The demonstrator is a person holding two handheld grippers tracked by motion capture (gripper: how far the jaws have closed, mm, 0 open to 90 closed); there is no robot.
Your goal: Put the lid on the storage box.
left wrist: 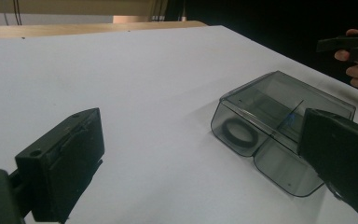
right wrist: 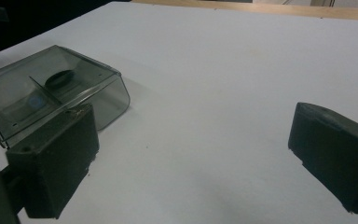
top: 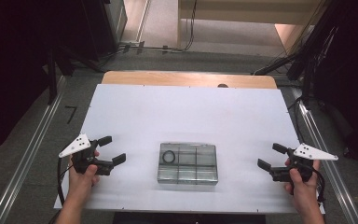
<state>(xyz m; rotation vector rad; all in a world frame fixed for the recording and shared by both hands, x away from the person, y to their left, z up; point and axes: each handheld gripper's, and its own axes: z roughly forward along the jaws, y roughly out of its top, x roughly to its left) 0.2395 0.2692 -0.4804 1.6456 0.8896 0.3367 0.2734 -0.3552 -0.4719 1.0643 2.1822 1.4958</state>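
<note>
Smoky clear plastic box, lid shut with a dark ring in its far-left compartment, sits near my edge of the white table between my left hand-held gripper and right hand-held gripper, both jaws apart, while the room beyond is too dark to read.

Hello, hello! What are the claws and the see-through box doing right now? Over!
Left gripper open, right gripper open, both clear of box. Clear box shut, black ring inside. Nothing between.

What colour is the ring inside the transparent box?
The ring is black, seen best in the left gripper view, inside the smoky grey box.
</note>
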